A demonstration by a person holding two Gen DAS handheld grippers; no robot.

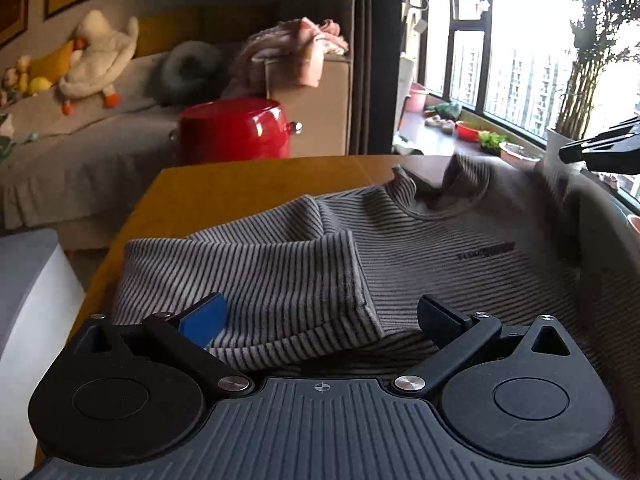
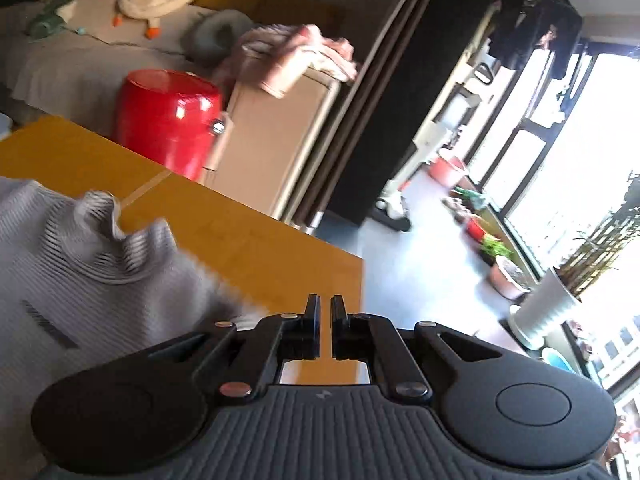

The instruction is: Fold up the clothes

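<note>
A grey striped sweater lies front up on the yellow-brown table, collar toward the far edge. Its left sleeve is folded across the body. My left gripper is open, its fingers on either side of the sleeve cuff and low over it. My right gripper is nearly shut with a narrow gap; nothing shows between the jaws. It is above the table's right edge, beside the sweater's shoulder, which looks blurred. The right gripper also shows at the right edge of the left wrist view, above the lifted cloth.
A red stool and a beige sofa with a plush goose stand beyond the table. A pink cloth lies on the sofa arm. Plant pots line the window to the right. A white object is at the left.
</note>
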